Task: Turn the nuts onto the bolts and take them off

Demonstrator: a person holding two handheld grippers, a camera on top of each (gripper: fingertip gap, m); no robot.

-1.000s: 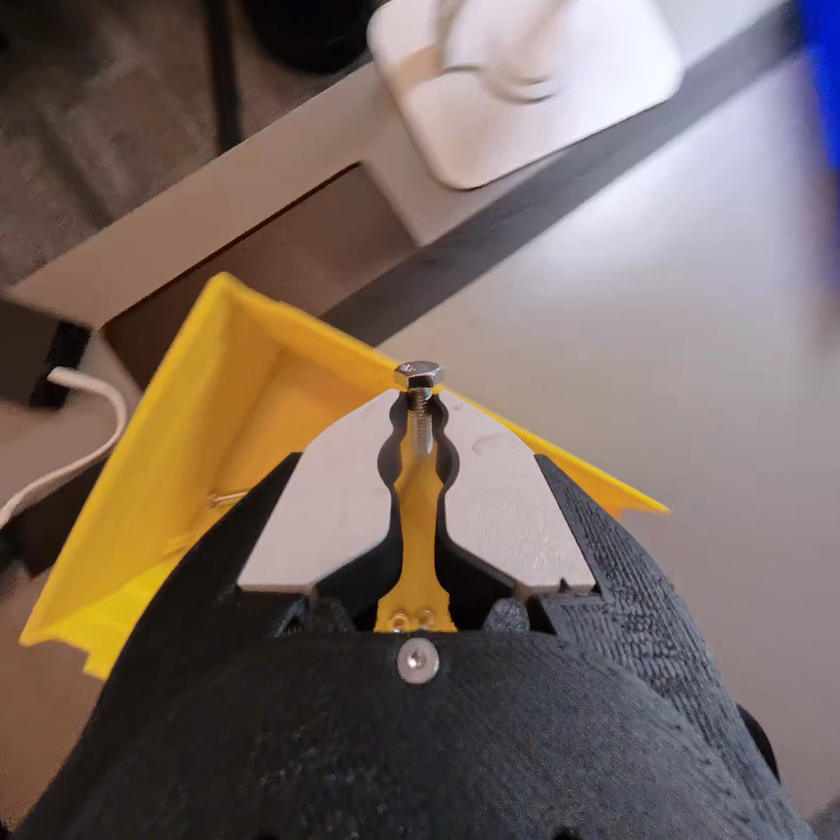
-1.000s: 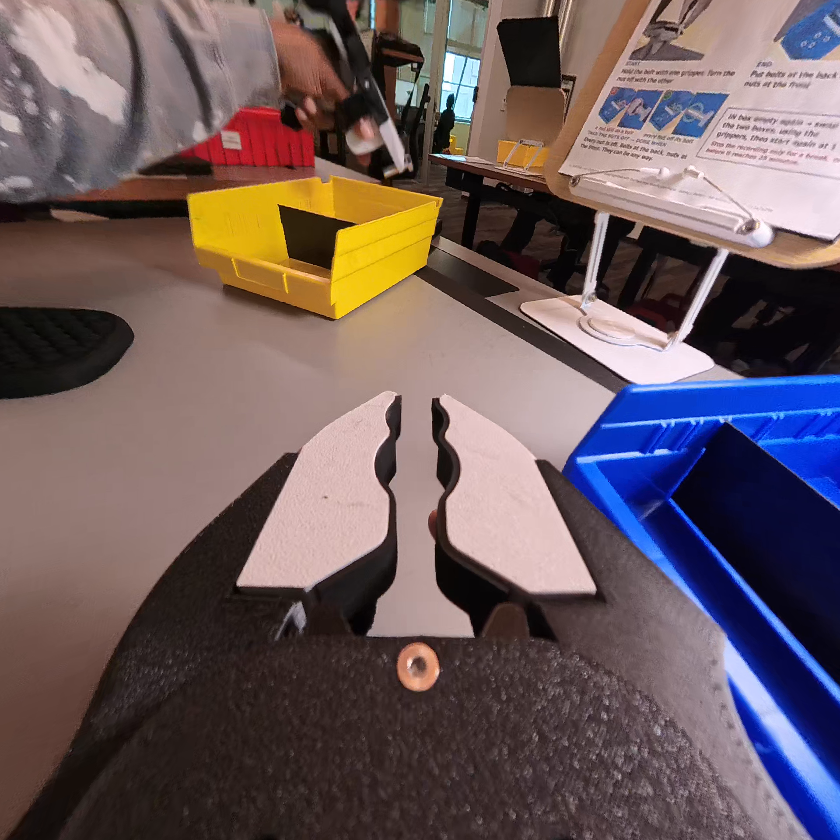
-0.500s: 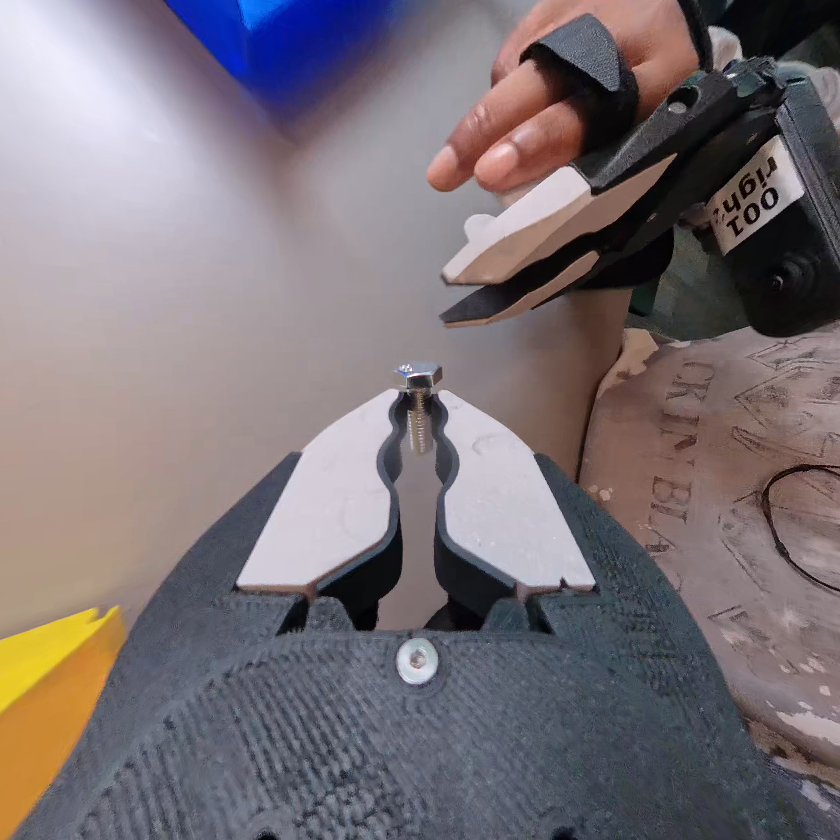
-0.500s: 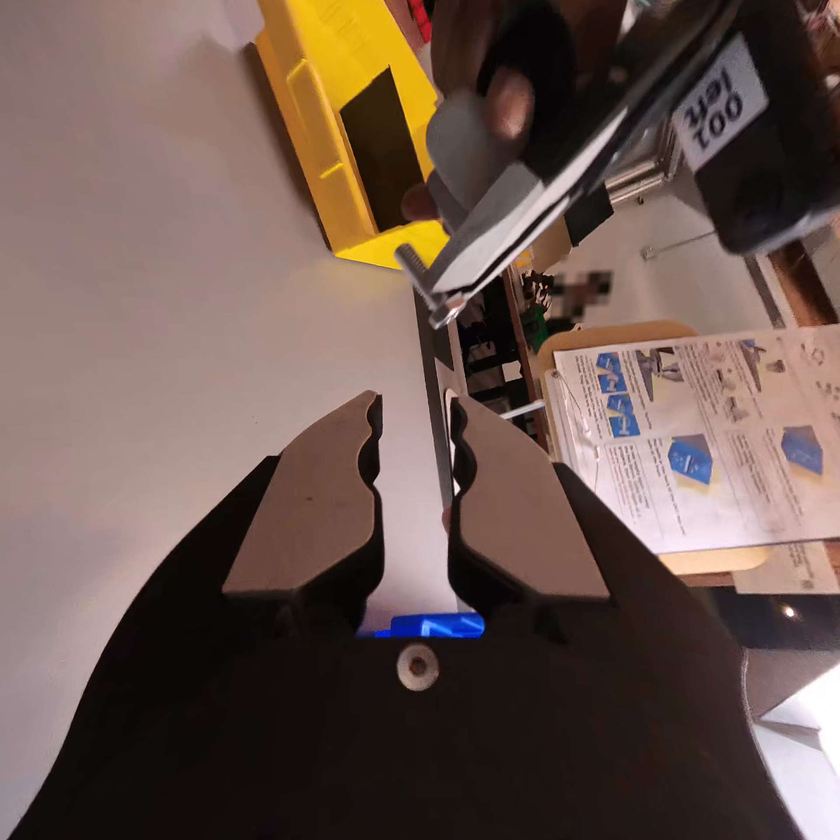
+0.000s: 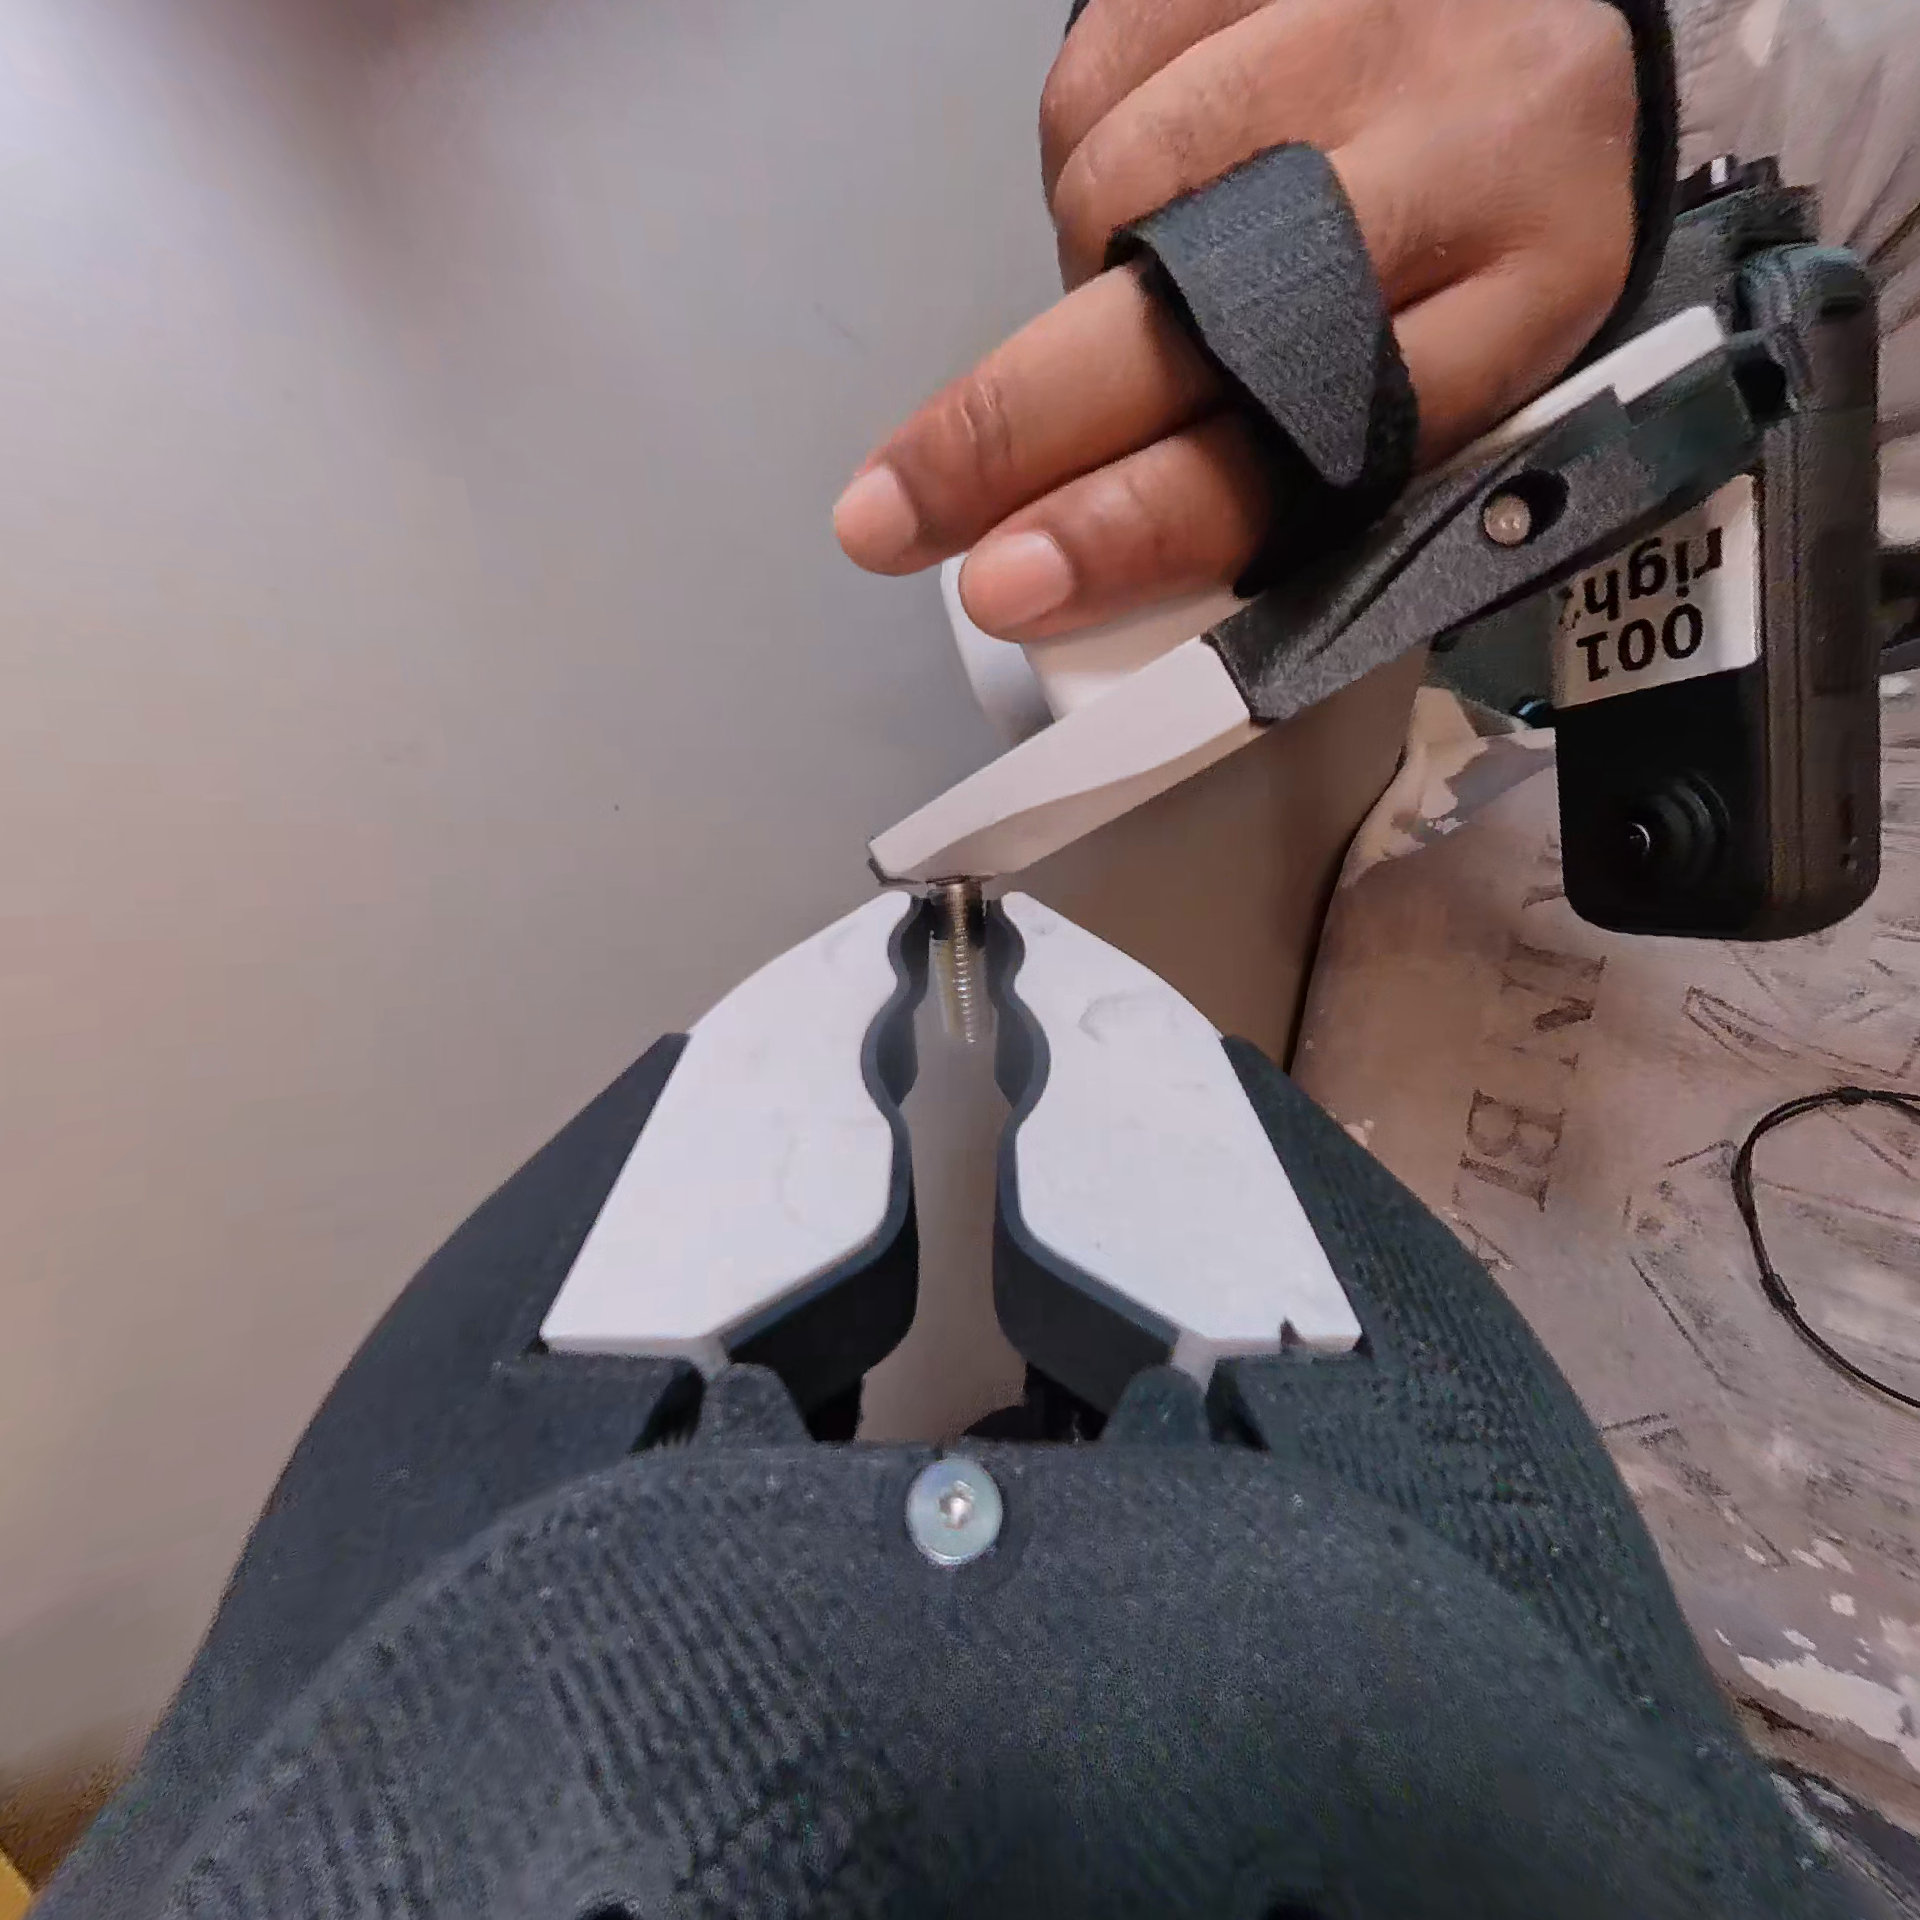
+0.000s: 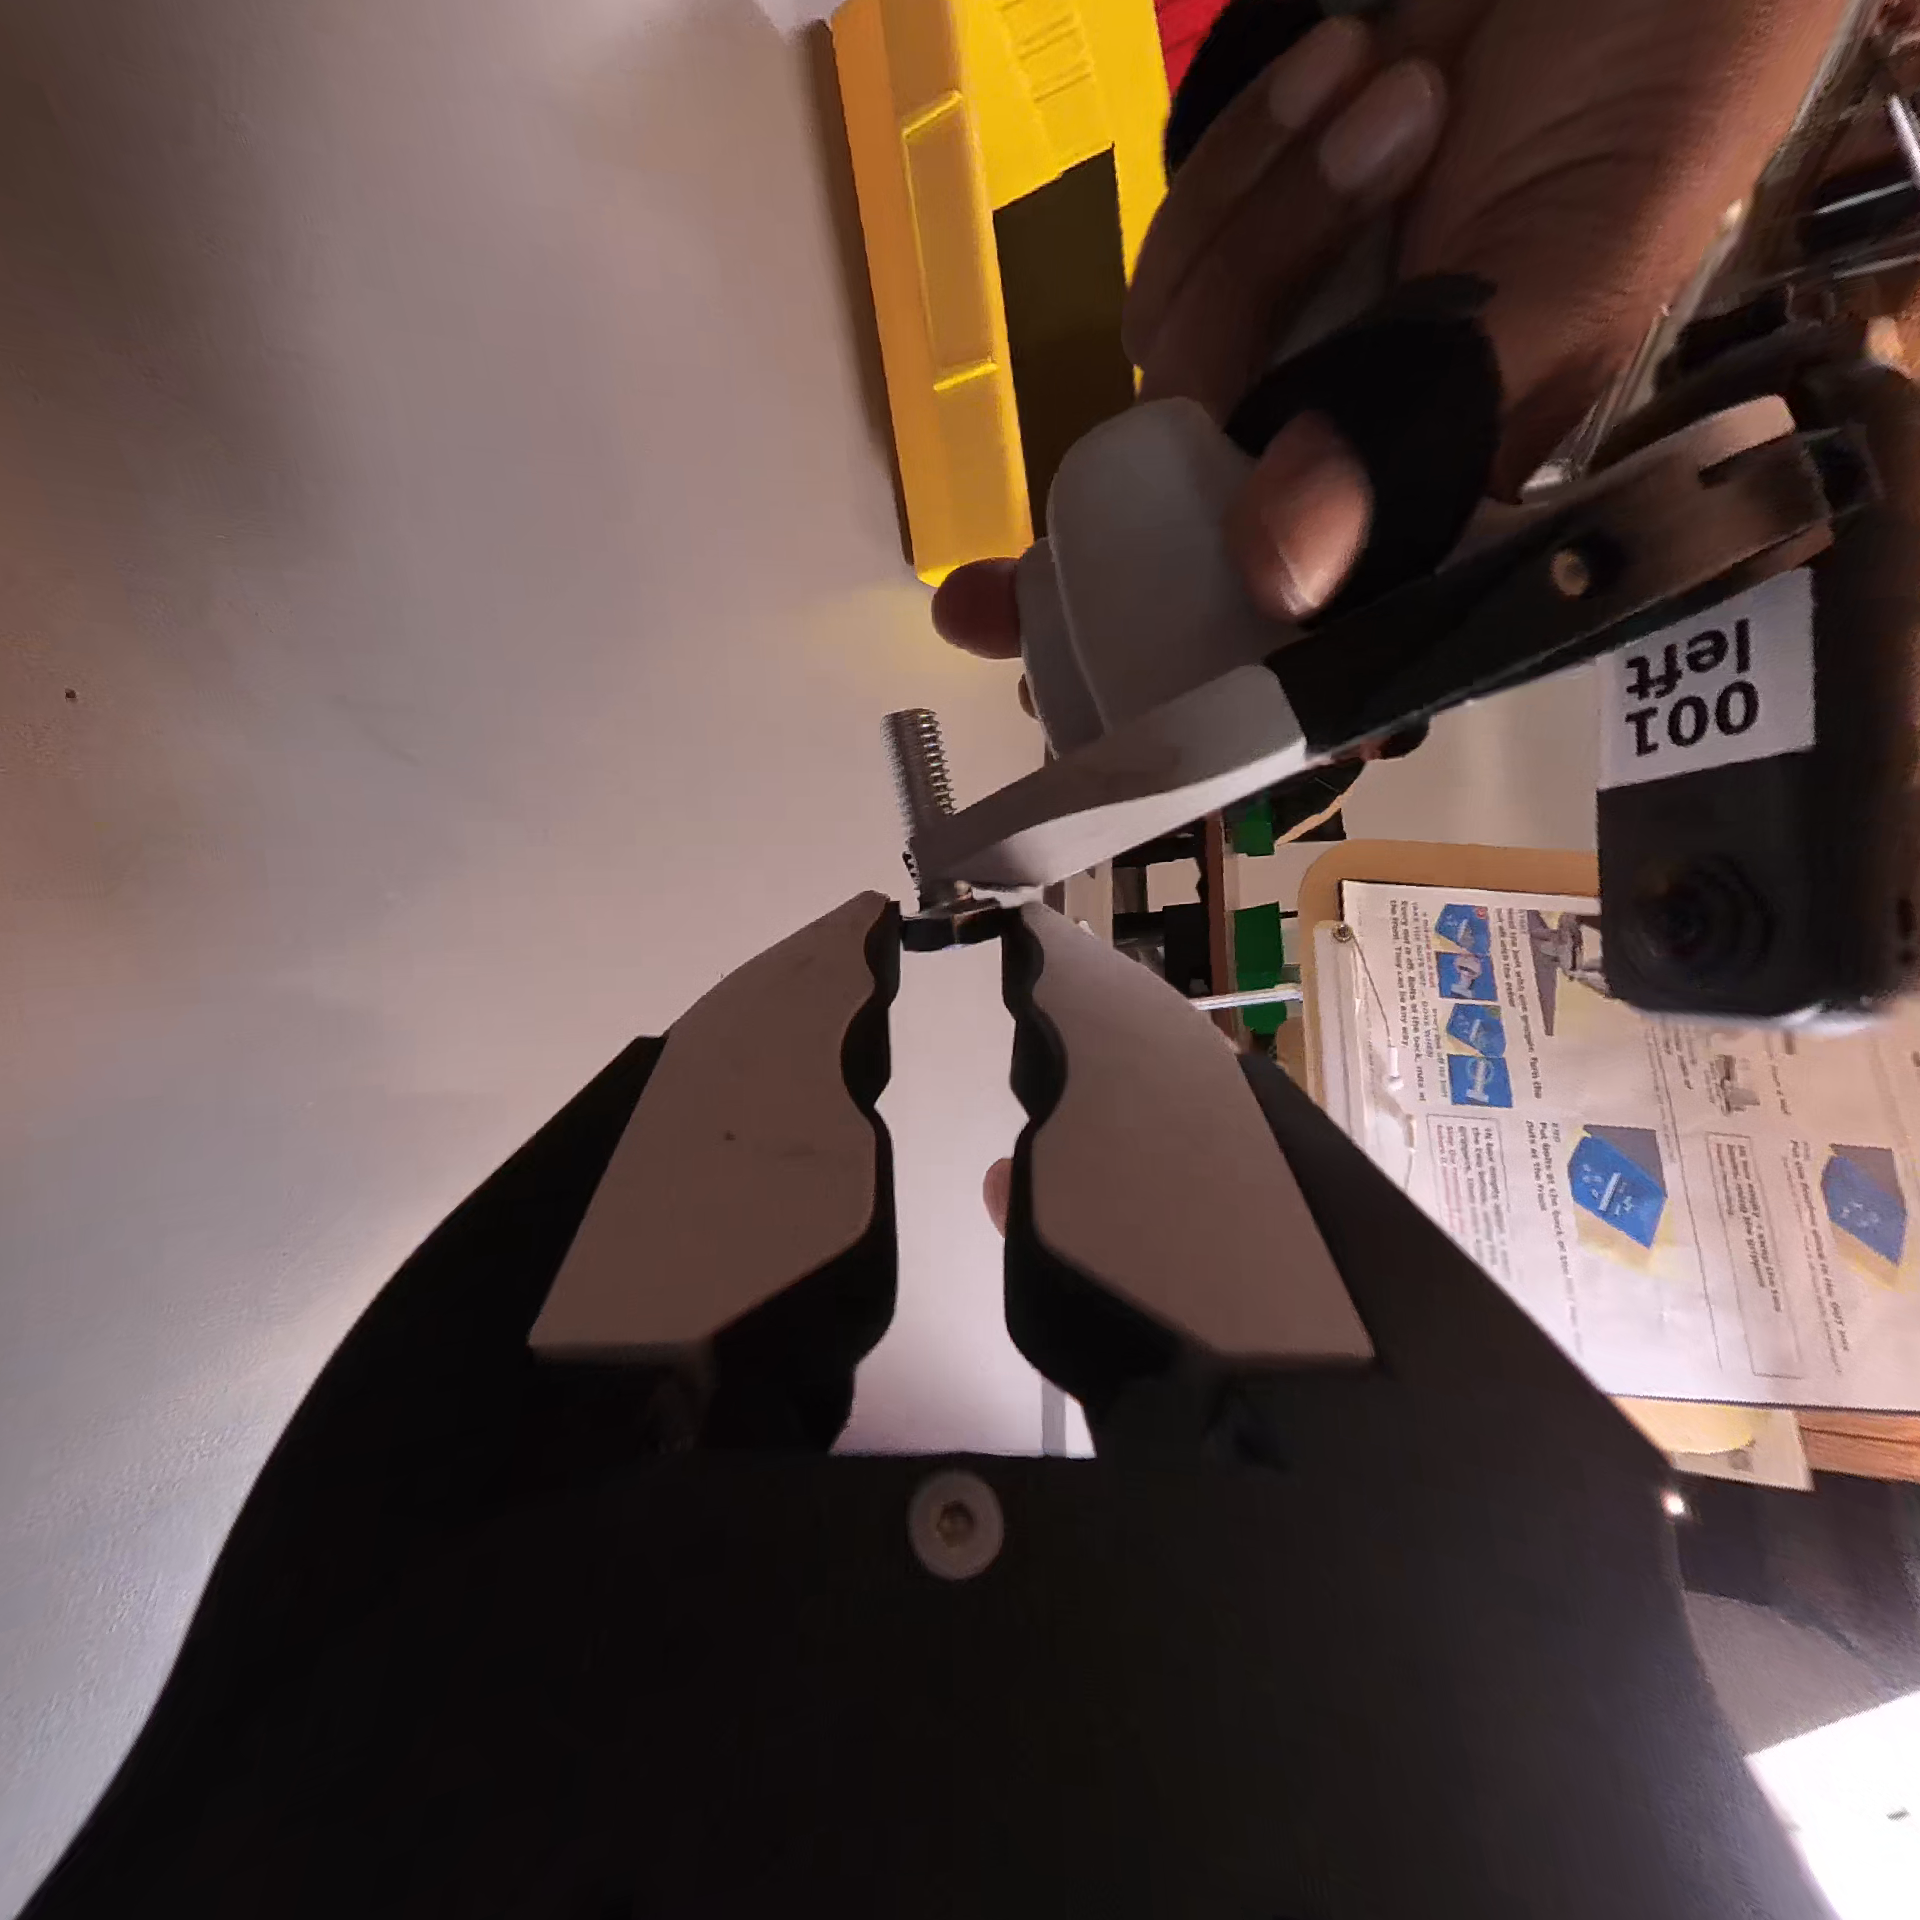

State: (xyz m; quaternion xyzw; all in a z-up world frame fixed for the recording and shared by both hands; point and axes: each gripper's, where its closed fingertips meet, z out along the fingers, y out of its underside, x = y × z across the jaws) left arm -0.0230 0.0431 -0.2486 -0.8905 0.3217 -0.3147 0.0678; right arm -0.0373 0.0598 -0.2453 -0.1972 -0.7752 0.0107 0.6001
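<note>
Looks early in one cycle: bolt (image 5: pixel 954 982) clamped by its shank at the tips of the left gripper (image 5: pixel 956 935) and held in the air above the table (image 5: pixel 416 623), threads bare, no nut in sight. Brackets the bolt's hex end (image 6: pixel 940 927) with the narrowly parted right gripper (image 6: pixel 948 923), though cannot tell whether already pinching; leaves all the turning yet to do. Off to the side, well apart: a yellow bin (image 6: pixel 966 312) and an instruction sheet (image 6: pixel 1558 1195) on its stand, with only the crowded fingertips likely to hinder a clean grip.
</note>
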